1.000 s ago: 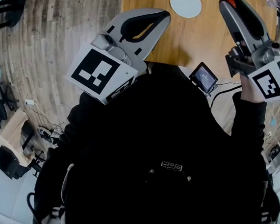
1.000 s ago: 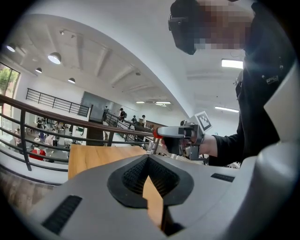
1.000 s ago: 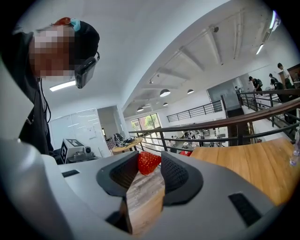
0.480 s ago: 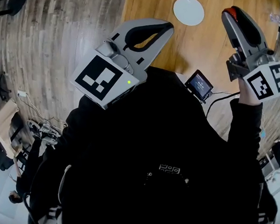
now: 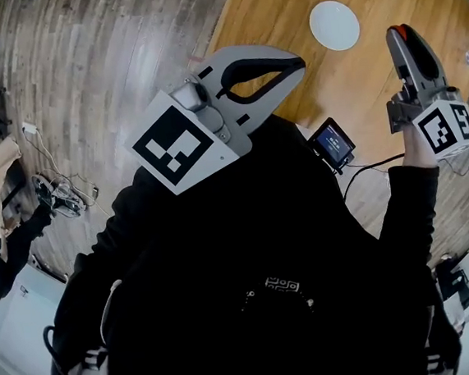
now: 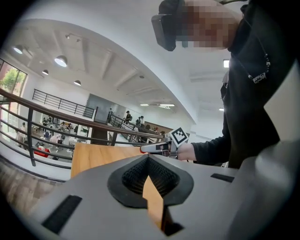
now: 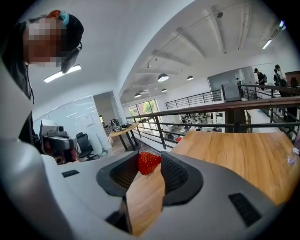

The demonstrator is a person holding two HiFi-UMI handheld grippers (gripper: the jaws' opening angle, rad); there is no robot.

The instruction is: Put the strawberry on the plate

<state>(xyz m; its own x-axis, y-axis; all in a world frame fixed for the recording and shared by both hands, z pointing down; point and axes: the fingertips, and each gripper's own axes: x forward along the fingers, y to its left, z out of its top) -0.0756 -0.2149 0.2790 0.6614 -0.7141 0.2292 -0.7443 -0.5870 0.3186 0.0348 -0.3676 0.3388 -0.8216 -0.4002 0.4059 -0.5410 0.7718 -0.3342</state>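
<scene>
on the wood floor (image 5: 107, 63) stood the wooden table (image 5: 357, 88), its near edge running just in front of my body. over that near edge i held my left gripper (image 5: 298, 59); in its own view the jaw tips met with nothing caught between them, only bare tabletop showing through the gap behind the tips. my right gripper (image 5: 401, 33) was raised over the table's right side, its jaws set narrow and pressed on the strawberry (image 7: 148, 162), which sat pinched at the very tips, clear of the tabletop. the white plate (image 5: 334, 24) lay flat on the table beyond and between the two grippers, apart from both, with nothing on it. a small screen device (image 5: 333, 142) with a dark cable sat at the table's near edge.
</scene>
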